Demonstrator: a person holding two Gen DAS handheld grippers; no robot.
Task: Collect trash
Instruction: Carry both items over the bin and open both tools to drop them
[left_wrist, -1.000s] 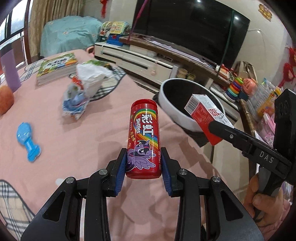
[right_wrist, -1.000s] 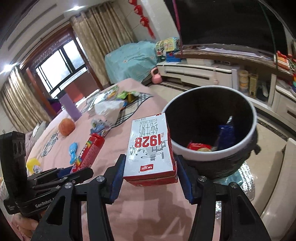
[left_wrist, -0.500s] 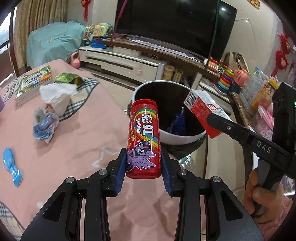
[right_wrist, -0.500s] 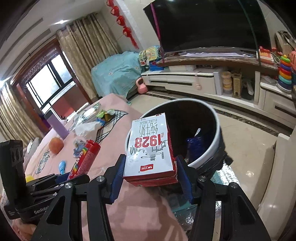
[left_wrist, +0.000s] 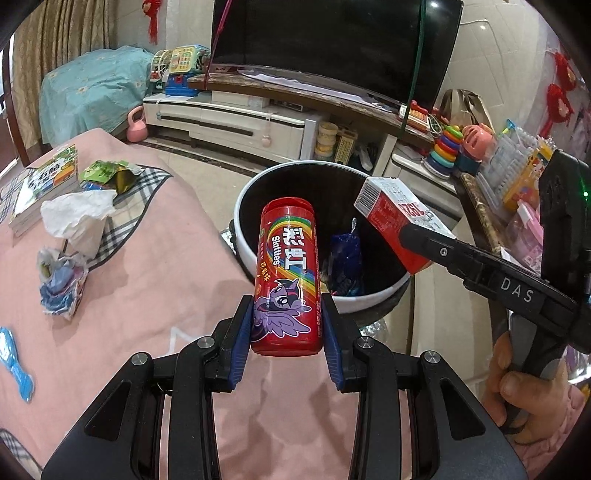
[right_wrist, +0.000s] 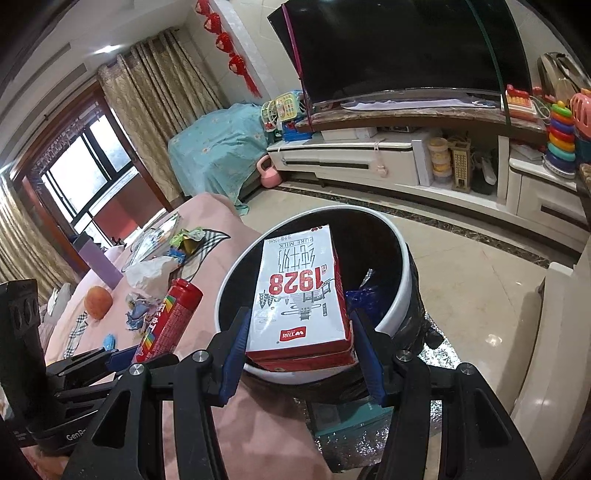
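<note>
left gripper (left_wrist: 287, 326) — black two-finger frame with blue pads (left_wrist: 242, 341), jaws closed partway and clamped on the lower end of a red skittles tube (left_wrist: 287, 275), which stands upright between the fingers; also seen from the right wrist view at the lower left, body angled upward to the right.

right gripper (right_wrist: 300, 349) — same black build, blue pads (right_wrist: 233, 356) pressed against both sides of a red-and-white milk carton (right_wrist: 300, 295), carton lying flat, its far end pointing away from the camera. in the left wrist view its long arm reaches in from the right, marked "das".

right hand (left_wrist: 517, 384) — bare fingers wrapped round the gripper's handle, lower right.
</note>
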